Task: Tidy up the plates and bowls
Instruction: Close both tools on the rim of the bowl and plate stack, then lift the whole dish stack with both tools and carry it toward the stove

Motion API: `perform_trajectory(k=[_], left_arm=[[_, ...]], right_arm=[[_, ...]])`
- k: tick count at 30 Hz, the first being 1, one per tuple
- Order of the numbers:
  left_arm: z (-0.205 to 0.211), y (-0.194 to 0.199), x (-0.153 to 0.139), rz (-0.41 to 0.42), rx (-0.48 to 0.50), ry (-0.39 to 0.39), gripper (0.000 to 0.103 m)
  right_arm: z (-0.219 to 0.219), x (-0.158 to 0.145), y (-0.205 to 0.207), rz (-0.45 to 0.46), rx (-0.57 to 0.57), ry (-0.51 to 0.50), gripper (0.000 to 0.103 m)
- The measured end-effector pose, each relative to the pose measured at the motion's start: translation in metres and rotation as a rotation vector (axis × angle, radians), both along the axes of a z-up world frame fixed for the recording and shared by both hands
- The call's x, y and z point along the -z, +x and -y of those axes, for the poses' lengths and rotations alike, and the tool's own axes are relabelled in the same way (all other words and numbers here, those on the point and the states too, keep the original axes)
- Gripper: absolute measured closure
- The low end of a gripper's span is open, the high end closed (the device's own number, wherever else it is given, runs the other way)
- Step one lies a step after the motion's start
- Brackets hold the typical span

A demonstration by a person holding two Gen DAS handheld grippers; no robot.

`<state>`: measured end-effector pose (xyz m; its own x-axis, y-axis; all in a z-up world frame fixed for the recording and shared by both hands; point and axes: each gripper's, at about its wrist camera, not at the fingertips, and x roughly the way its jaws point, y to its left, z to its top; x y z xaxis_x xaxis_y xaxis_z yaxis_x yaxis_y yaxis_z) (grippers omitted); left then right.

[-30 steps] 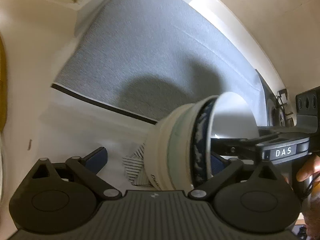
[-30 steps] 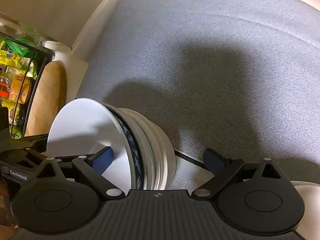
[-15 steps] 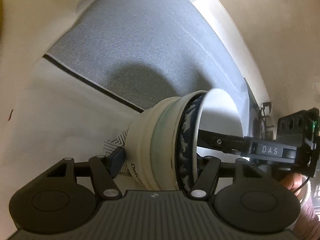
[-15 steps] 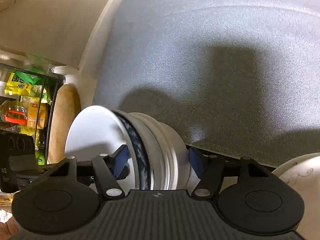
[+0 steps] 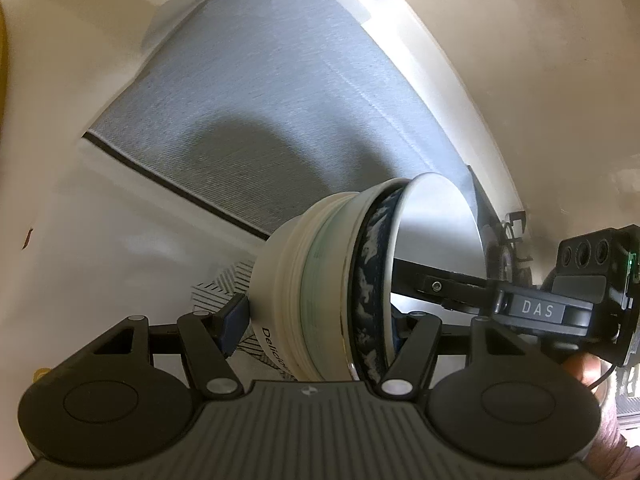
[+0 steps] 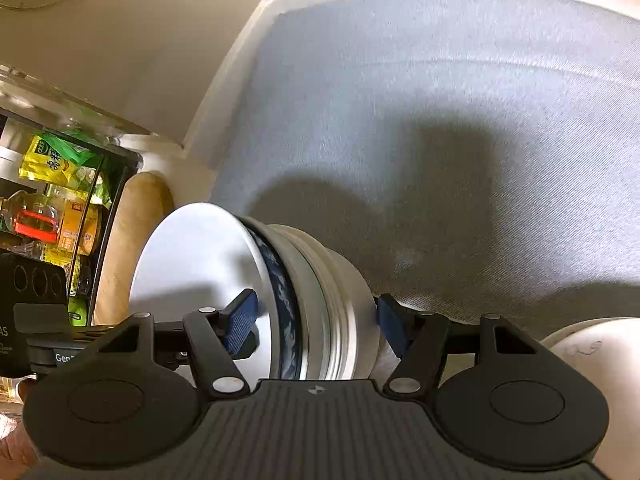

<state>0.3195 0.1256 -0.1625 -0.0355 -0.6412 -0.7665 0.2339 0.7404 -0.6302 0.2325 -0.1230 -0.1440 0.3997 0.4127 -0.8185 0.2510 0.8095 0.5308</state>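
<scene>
- "DAS": white capitals on a grey plate on the black right gripper point(image 5: 538, 309), seen from the left wrist.
- "Delicio…", cut off: black script on the cream ribbed outermost bowl of the nested stack point(image 5: 280, 300).
- "Gen…" and "…AS", both cut off: white print on the black left gripper point(image 6: 60, 356), seen from the right wrist.
- Print on the yellow and green food packets in the glass-fronted cabinet point(image 6: 48, 164) is too small to read.

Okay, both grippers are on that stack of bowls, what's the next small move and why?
Probably lift the stack of bowls straight up with both hands together. The left gripper and right gripper each clamp it from opposite sides, above the grey mat.
</scene>
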Motion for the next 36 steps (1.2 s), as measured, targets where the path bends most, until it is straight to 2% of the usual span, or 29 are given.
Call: perform_trajectory(k=[6,20,29,32,36], left_arm=[[0.006,-0.001,-0.012,0.026,0.036,-0.013,0.033],[0.061,-0.018,-0.029,0.062,0.201,-0.077,0.033],[0.103,-0.053,-0.036,0.074,0.335,-0.097,0.032],[0.123,-0.071,-0.038,0.106,0.392,-0.079,0.034],[0.150,-0.090,-0.025,0.083,0.446,-0.078,0.034]], right_arm=[[0.007,-0.019,-0.014,0.036,0.027,-0.020,0.035],[0.042,-0.061,-0.082,0.087,0.167,-0.102,0.035],[0.066,-0.071,-0.135,0.089,0.280,-0.132,0.035],[0.073,-0.071,-0.152,0.081,0.304,-0.160,0.036],[0.085,-0.064,-0.179,0.055,0.363,-0.168,0.036]])
